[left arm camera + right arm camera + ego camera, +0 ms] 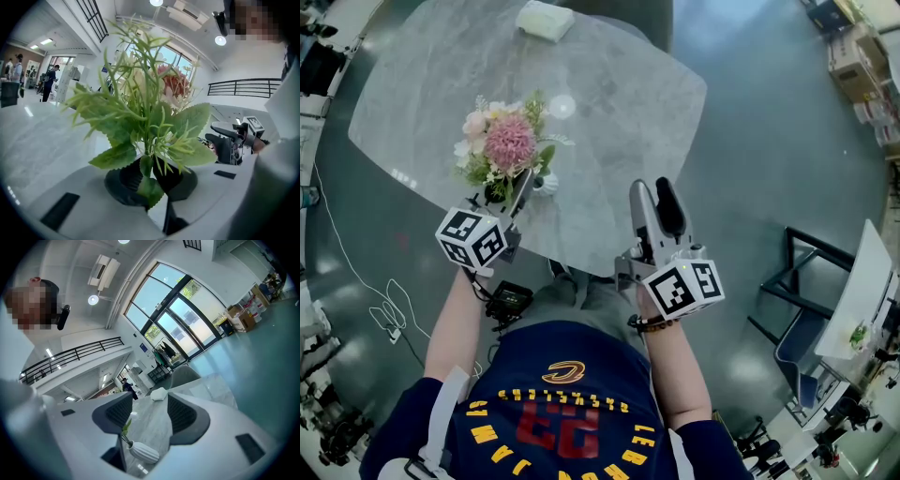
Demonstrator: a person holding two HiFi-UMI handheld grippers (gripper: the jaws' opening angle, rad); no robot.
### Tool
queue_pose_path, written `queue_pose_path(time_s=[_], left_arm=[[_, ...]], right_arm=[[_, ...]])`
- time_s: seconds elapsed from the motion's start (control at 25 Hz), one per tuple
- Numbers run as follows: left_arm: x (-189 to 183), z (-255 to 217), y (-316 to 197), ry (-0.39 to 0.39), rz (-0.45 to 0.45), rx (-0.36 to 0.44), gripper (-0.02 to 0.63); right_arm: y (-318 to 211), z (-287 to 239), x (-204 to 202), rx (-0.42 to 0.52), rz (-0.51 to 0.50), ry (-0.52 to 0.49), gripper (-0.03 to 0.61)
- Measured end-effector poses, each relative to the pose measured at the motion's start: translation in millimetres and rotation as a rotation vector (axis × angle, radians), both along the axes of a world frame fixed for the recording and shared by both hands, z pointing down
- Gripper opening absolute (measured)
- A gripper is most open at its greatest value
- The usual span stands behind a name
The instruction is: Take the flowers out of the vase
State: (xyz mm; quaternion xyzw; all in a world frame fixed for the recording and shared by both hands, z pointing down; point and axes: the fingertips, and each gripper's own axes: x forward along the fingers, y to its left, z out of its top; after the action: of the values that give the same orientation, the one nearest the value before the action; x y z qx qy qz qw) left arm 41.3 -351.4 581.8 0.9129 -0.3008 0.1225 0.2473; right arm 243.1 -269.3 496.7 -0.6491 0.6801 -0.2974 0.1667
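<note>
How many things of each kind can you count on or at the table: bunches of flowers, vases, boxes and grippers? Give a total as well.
bunch of flowers: 1
vase: 1
white box: 1
grippers: 2 (left gripper, right gripper)
Total: 5

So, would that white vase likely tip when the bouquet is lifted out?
Quite possibly: the vase looks small beneath a far wider bouquet, so top-heavy. Its narrow neck may cling to the stems, and the right gripper isn't steadying it.
</note>
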Motion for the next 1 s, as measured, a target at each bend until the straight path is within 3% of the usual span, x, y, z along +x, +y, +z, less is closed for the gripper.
queue_pose_path(time_s=[1.0], left_arm=[[-5.4,-39.3,-0.7,0.009,-0.031,0.111,0.041]], right_arm=[[15.4,-16.1,-2.8,0.021,0.025,0.004,0.233]])
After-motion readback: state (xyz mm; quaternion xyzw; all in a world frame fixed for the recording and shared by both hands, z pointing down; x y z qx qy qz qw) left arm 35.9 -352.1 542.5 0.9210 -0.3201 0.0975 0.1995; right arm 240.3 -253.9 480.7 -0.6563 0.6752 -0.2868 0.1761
